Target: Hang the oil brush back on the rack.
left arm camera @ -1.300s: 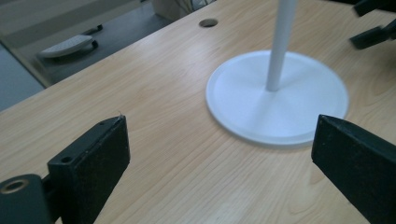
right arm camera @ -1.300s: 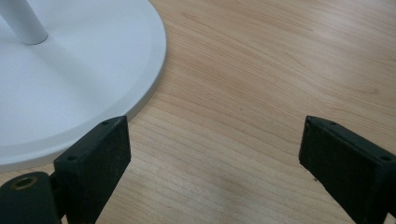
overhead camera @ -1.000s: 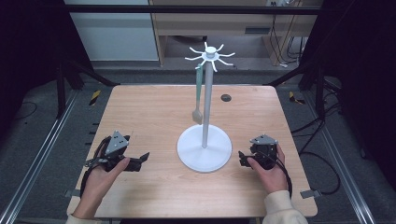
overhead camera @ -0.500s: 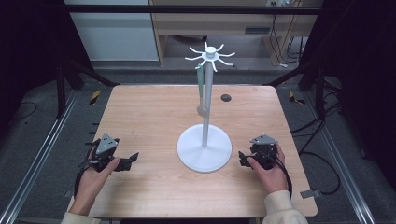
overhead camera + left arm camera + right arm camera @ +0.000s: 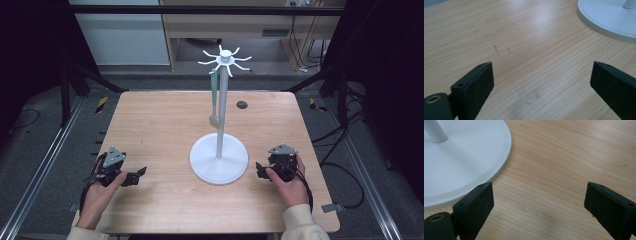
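A white stand [image 5: 218,157] with a round base, a tall pole and a ring of hooks at the top stands mid-table. A pale green spoon-like utensil [image 5: 214,97] hangs from one hook beside the pole. My left gripper [image 5: 137,176] rests low on the table at the front left, open, with bare wood between its jaws [image 5: 541,72]. My right gripper [image 5: 260,170] sits at the front right, just right of the base, open and empty [image 5: 537,192]. The base's rim shows at the top right of the left gripper view [image 5: 606,21] and at the left of the right gripper view [image 5: 474,162].
The wooden table [image 5: 165,125] has a small dark round hole [image 5: 242,104] behind the stand. Dark floor, metal rails and cables lie around the table. A wooden bench stands at the back.
My left gripper has drawn back toward the front left edge and settled lower on the table. The right gripper has stayed put.
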The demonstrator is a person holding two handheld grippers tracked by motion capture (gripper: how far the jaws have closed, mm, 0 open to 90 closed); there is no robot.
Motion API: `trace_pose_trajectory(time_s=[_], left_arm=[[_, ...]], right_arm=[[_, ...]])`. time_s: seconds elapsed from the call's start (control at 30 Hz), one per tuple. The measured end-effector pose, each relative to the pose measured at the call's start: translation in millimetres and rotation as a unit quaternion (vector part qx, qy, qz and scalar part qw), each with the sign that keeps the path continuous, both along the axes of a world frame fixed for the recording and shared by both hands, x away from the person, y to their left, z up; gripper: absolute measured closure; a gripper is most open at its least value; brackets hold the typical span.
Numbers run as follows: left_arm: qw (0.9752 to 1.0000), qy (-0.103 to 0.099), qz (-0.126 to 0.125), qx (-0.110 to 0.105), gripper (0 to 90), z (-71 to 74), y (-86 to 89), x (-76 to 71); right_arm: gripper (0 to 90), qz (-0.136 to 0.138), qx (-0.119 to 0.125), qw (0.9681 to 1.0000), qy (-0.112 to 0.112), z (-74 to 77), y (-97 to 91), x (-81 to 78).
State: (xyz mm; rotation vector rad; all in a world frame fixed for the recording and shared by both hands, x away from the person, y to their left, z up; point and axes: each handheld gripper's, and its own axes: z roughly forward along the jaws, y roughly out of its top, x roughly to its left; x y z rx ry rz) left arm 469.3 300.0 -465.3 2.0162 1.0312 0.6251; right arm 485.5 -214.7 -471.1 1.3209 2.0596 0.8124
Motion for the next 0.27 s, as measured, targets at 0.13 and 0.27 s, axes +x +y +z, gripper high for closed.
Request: trace_pose_trajectory(time_s=[0.13, 0.27], left_arm=[[1.0, 0.005, 0.0, 0.003, 4.6, -2.5, -1.5, -0.5], [1.0, 0.005, -0.003, 0.008, 4.5, -3.8, -4.0, -0.9]], right_arm=[[9.5, -0.004, 0.003, 1.0, 0.002, 0.5, -0.6, -0.8], [9.5, -0.004, 0.004, 1.0, 0.0, 1.1, -1.5, -0.9]])
